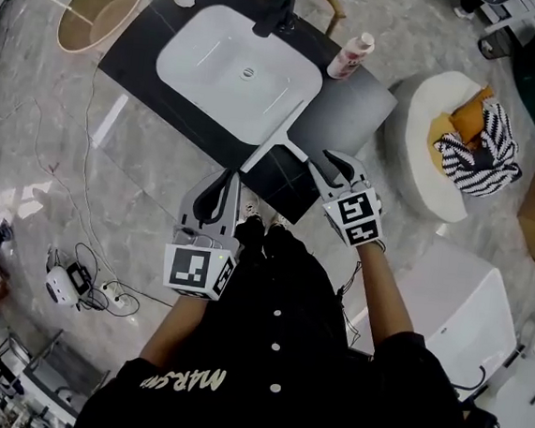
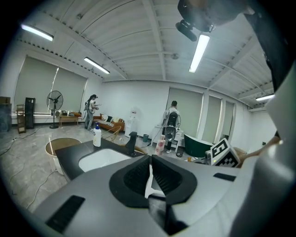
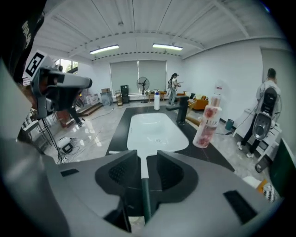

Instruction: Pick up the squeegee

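The right gripper [image 3: 147, 159] was held with jaws apart and nothing clamped. The squeegee [image 1: 276, 146], lying on the black counter [image 1: 353, 104] at frame centre, was seen lined up in the gap. The jaws were best lowered squarely around it before being closed.

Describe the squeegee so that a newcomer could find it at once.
Find the black counter with the white sink. On the counter by the sink's near edge lies the squeegee: the only long, thin tool, its handle white then dark green.

the squeegee's [image 3: 140, 167] near end is hidden under the right gripper [image 3: 146, 157].
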Demonstrator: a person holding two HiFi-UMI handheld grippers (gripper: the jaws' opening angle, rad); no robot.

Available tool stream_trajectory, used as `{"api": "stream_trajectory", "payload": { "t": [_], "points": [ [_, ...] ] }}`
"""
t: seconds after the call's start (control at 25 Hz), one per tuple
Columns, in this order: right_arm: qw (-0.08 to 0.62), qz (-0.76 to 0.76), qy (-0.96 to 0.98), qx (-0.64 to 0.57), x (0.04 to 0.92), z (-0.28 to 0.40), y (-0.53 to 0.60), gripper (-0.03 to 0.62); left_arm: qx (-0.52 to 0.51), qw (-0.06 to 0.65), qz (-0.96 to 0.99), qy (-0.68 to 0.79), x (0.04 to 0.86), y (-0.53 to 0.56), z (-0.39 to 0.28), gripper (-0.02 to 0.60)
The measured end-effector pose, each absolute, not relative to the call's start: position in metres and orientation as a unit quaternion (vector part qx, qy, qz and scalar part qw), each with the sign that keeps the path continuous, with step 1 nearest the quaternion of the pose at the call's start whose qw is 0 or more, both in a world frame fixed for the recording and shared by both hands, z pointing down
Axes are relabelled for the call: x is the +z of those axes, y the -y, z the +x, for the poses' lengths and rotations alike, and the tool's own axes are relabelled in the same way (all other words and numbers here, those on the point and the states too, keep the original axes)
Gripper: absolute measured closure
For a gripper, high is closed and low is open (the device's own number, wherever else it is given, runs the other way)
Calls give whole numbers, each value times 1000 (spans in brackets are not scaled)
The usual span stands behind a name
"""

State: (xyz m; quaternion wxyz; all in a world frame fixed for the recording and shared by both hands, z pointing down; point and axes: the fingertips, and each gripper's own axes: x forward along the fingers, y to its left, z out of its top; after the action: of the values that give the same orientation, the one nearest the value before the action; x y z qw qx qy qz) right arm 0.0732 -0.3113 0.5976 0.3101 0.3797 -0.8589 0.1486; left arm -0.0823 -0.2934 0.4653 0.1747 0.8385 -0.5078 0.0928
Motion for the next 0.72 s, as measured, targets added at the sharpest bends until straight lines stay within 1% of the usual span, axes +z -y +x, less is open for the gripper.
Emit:
{"api": "stream_trajectory", "payload": {
  "t": [0.12,0.28,0.44,0.56,0.72],
  "points": [
    [359,339,854,165,640,65,309,435,101,186,837,504,479,294,-79,560],
    [419,306,839,164,679,61,310,430,107,196,836,501,495,298,-77,560],
    [437,294,835,159,699,57,312,441,112,206,835,497,510,297,-75,560],
    [448,285,833,158,712,55,314,461,117,213,833,496,520,295,-75,560],
    [451,278,832,165,722,53,314,465,125,224,829,496,532,292,-77,560]
  ]
}}
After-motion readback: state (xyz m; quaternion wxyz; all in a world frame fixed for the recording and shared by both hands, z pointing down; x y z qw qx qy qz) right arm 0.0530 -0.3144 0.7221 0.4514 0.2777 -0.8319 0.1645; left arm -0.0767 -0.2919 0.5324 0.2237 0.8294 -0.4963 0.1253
